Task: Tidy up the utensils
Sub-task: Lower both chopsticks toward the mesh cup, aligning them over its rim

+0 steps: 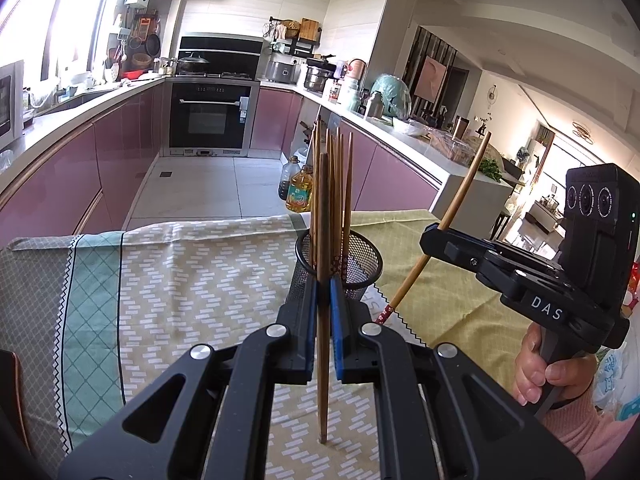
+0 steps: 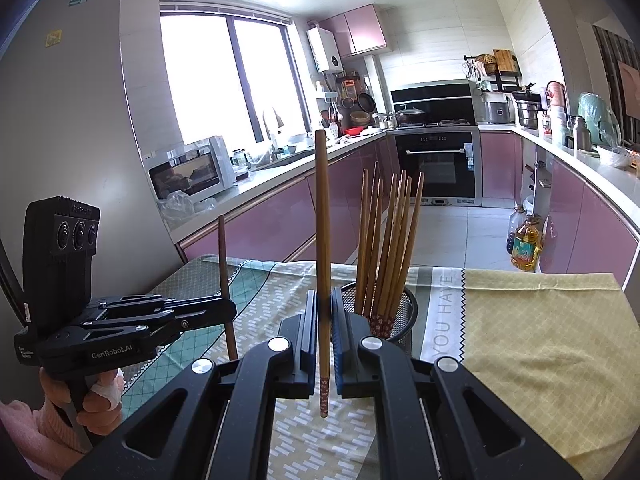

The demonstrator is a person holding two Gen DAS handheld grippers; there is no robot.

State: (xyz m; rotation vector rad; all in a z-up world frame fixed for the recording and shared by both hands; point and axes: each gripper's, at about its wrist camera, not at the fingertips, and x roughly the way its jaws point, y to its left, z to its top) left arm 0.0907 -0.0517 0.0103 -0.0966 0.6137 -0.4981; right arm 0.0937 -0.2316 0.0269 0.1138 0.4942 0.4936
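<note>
1. Left claw (image 1: 324, 300) – clamped on one plain brown chopstick (image 1: 323, 280), held upright, pinched at about mid-length. Lower tip appears to touch or sit just above the patterned cloth (image 1: 200, 264) on the bench; can't tell which. Upright hold prob. so it can be lifted and dropped end-first into the holder.

2. Mesh holder (image 1: 360, 258) – black wire cup, standing on the cloth just beyond the left claw. Holds a bunch of chopsticks (image 1: 340, 184), leaning slightly apart, decorated ends down. This is where the utensils are being collected; the open top takes sticks only if they arrive near-vertical.

3. Right claw (image 2: 325, 312) – clamped on a second chopstick (image 2: 322, 240), also upright, gripped low down, near its red-and-white patterned end (image 2: 324, 390). Patterned end points down, matching those already in the holder, so the set looks uniform. Tip hangs above the cloth, w/ the holder just right of the claw in the right wrist view.

4. Status (judgement) – sorting well along; two sticks in hand, not yet in the cup. Both need raising above the rim before release. Risk: knocking the leaning bunch or tipping the light cup.
</note>
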